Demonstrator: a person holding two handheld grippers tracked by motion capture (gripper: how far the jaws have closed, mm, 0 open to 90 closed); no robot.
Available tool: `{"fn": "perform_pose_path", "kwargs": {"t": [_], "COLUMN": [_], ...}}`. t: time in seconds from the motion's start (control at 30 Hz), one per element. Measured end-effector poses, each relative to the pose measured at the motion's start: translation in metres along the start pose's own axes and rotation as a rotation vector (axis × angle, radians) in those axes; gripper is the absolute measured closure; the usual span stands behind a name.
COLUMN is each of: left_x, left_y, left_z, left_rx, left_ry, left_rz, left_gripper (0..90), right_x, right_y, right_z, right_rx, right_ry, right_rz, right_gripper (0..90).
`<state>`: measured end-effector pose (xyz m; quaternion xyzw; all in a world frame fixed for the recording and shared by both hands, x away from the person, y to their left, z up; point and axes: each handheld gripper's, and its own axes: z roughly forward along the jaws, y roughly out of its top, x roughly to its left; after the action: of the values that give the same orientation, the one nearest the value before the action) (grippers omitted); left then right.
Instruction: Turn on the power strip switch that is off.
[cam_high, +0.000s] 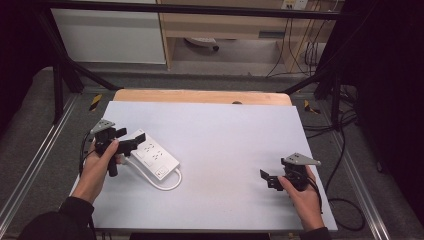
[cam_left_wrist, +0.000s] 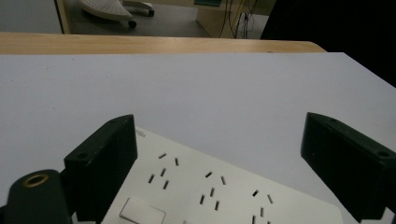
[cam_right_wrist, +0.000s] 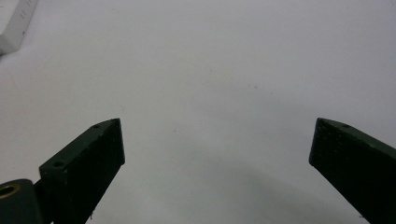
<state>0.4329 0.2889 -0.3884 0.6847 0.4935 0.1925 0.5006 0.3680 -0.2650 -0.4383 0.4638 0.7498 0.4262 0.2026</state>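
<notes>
A white power strip (cam_high: 152, 155) with several sockets lies on the left part of the white table (cam_high: 230, 135), and its white cable (cam_high: 169, 185) loops toward the front. My left gripper (cam_high: 131, 136) hovers open over the strip's far left end. In the left gripper view the strip (cam_left_wrist: 215, 191) lies between and below the two spread jaws of that gripper (cam_left_wrist: 219, 149), which touch nothing. My right gripper (cam_high: 268, 179) is open over bare table at the front right, pointing left. The right gripper view has its jaws (cam_right_wrist: 217, 154) wide apart and one end of the strip (cam_right_wrist: 13, 25) at the top left.
A wooden edge (cam_high: 200, 96) runs along the table's far side. Black frame bars (cam_high: 65, 75) stand around the table, and cables (cam_high: 345, 200) lie on the floor at the right. A cabinet (cam_high: 225, 30) stands behind.
</notes>
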Motion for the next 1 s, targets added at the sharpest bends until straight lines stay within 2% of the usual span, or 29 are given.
{"fn": "perform_pose_path", "kwargs": {"t": [0.27, 1.0], "left_x": [-0.001, -0.001], "left_y": [-0.003, -0.011], "left_z": [-0.013, -0.062], "left_rx": [0.004, -0.032], "left_ry": [0.003, -0.007], "left_rz": [0.011, 0.049], "left_gripper": [10.7, 10.3], "right_x": [0.000, 0.000], "right_y": [0.000, 0.000], "right_z": [0.000, -0.001], "right_rx": [-0.001, -0.009], "right_ry": [0.003, 0.001], "right_rz": [0.003, 0.006], "right_gripper": [3.9, 3.8]}}
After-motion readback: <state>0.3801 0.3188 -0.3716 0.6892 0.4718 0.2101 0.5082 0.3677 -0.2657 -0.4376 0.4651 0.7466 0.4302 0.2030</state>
